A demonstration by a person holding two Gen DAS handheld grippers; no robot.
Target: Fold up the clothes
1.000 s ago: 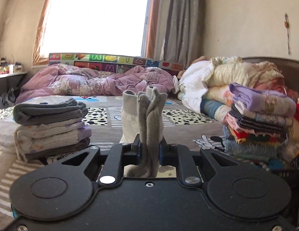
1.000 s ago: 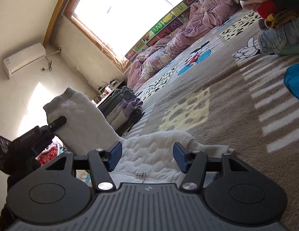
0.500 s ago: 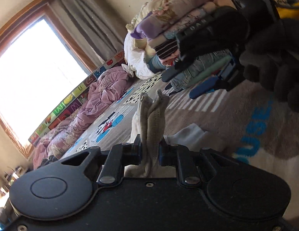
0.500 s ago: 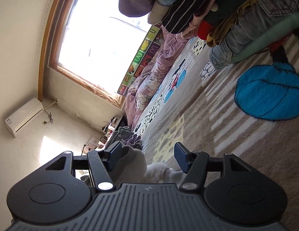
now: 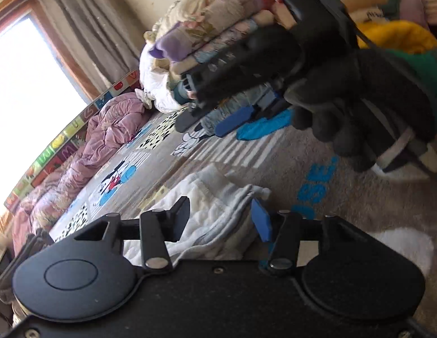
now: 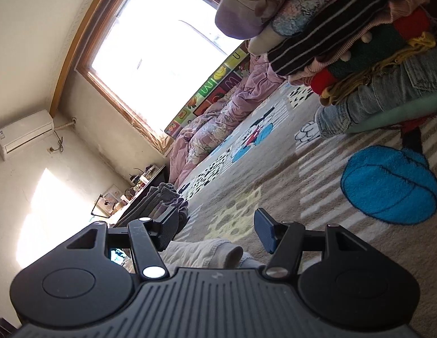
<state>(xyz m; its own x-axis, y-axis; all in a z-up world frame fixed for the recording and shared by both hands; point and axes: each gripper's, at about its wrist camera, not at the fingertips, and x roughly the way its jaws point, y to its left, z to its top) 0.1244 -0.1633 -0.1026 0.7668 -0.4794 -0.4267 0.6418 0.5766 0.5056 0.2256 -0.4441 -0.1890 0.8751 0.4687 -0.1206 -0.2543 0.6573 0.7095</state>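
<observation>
Now: left claw [image 5: 221, 214] released | right claw [image 6: 215, 229] released | white garment [image 5: 201, 211] half-hidden beneath.

Right tongs [image 6: 218, 229] open over pale garment [image 6: 201, 255] — carpet [image 6: 303, 197], clothes stack [image 6: 359, 56] beyond

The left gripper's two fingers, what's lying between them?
In the left wrist view, the white garment lies on the carpet between the open left gripper fingers, ungripped.
</observation>
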